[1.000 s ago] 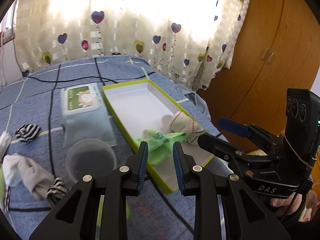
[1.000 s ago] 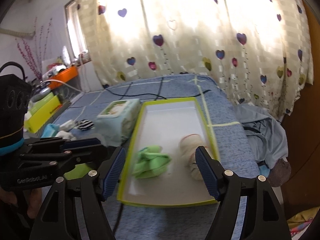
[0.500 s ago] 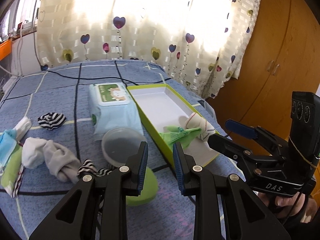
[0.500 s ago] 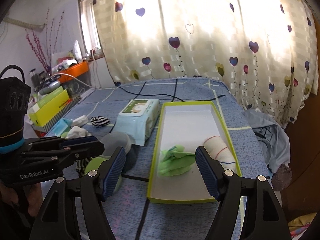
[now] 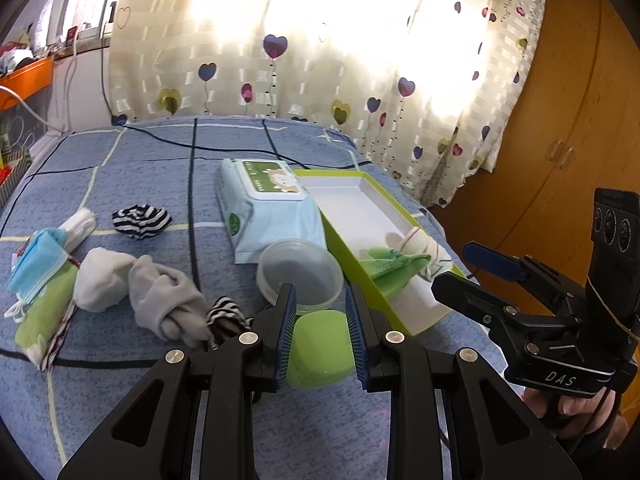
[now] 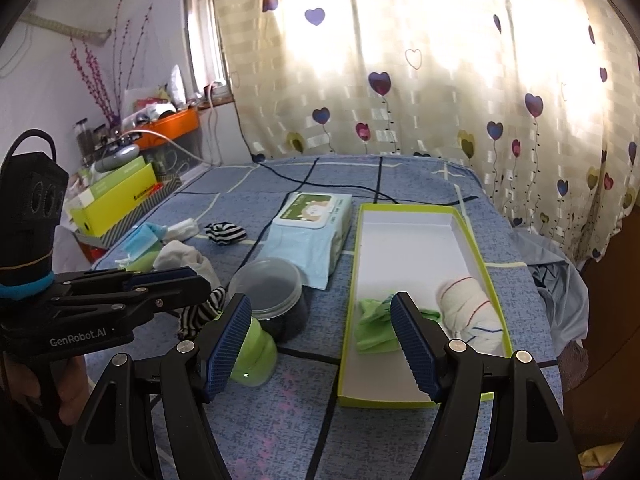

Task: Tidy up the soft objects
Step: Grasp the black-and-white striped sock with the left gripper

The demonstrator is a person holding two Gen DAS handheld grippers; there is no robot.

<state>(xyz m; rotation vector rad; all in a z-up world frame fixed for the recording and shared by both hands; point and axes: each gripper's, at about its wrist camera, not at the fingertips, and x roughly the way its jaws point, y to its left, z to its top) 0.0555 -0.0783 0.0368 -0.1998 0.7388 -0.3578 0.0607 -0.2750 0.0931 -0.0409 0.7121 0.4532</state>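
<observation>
Left gripper (image 5: pixel 321 322): jaws parted, empty | right gripper (image 6: pixel 322 344): jaws wide, empty | green tray (image 6: pixel 494 280): green cloth (image 6: pixel 374 322), rolled sock (image 6: pixel 470 312) inside, 6 o'clock end

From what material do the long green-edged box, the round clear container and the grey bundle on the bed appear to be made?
Green-edged box: probably cardboard, matte white inside, with thin, straight folded walls.
Round clear container: likely plastic, translucent and slightly glossy; the bedspread shows dimly through it.
Grey bundle: soft knitted fabric, apparently a sock, matte, rumpled into loose folds.
</observation>
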